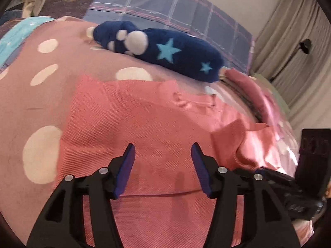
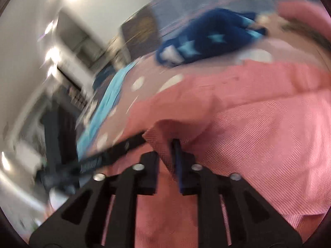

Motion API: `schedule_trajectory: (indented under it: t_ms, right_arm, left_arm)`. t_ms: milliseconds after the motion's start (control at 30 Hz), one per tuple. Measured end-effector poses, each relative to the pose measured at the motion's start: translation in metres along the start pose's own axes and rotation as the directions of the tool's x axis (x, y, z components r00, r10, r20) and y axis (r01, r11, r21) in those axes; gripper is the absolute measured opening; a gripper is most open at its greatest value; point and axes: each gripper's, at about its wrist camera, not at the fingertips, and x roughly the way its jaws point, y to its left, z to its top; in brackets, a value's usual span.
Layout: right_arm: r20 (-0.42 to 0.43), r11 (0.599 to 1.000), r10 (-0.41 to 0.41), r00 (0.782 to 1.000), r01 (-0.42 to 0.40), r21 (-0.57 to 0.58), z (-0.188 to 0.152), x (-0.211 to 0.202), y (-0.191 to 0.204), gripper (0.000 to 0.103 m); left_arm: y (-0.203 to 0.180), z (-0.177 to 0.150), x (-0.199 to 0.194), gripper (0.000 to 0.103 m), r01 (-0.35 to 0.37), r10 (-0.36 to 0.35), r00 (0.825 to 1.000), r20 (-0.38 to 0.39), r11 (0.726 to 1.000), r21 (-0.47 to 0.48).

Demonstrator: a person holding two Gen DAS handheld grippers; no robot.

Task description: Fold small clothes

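A salmon-pink knit garment (image 1: 144,113) lies spread on the dotted bedspread (image 1: 41,95). My left gripper (image 1: 163,144) hovers just over its near part, open, with nothing between the blue pads. In the blurred right wrist view, a raised corner of the same pink garment (image 2: 258,134) drapes over my right gripper (image 2: 165,144). That corner hides the left fingertip. The cloth hangs loose in a visible gap between the jaws, so the pads do not press on it. A folded dark blue piece with light blue stars (image 1: 165,49) lies beyond the garment.
A plaid blue pillow (image 1: 165,6) lies behind the blue piece. A turquoise cloth (image 1: 12,35) is at the left of the bed, and more pink and striped clothes (image 1: 248,86) are at the right. Grey curtains (image 1: 300,51) hang past the bed's right edge.
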Motion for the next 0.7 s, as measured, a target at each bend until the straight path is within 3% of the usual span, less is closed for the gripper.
schedule_trajectory:
  t_ms: [100, 233, 300, 500, 600, 700]
  right_arm:
    - [-0.037, 0.999, -0.038, 0.999, 0.038, -0.013, -0.009, -0.005, -0.002, 0.031]
    - [-0.060, 0.993, -0.077, 0.995, 0.071, -0.093, -0.017, -0.008, 0.004, 0.042]
    - [-0.048, 0.984, -0.127, 0.991, 0.120, -0.134, -0.016, -0.004, 0.013, 0.043]
    - [-0.061, 0.983, -0.090, 0.994, 0.079, -0.167, -0.012, 0.009, 0.022, 0.044]
    - [-0.065, 0.987, -0.087, 0.994, 0.077, -0.138, -0.016, 0.001, 0.016, 0.044]
    - [-0.051, 0.987, -0.112, 0.992, 0.105, -0.120, -0.021, -0.019, 0.008, 0.045]
  left_arm:
    - [-0.012, 0.001, 0.004, 0.058, 0.084, -0.084, 0.996, -0.023, 0.996, 0.009]
    - [-0.028, 0.005, 0.021, 0.058, 0.106, -0.105, 0.993, -0.056, 0.994, 0.008]
    - [-0.030, 0.008, 0.025, 0.058, 0.126, -0.127, 0.990, -0.061, 0.992, -0.022]
    - [-0.027, 0.010, 0.023, 0.058, 0.163, -0.164, 0.982, -0.091, 0.986, -0.024]
    - [-0.027, 0.007, 0.036, 0.058, 0.152, -0.153, 0.978, -0.138, 0.988, -0.018]
    - [-0.027, 0.004, 0.043, 0.058, 0.163, -0.167, 0.976, -0.137, 0.986, -0.036]
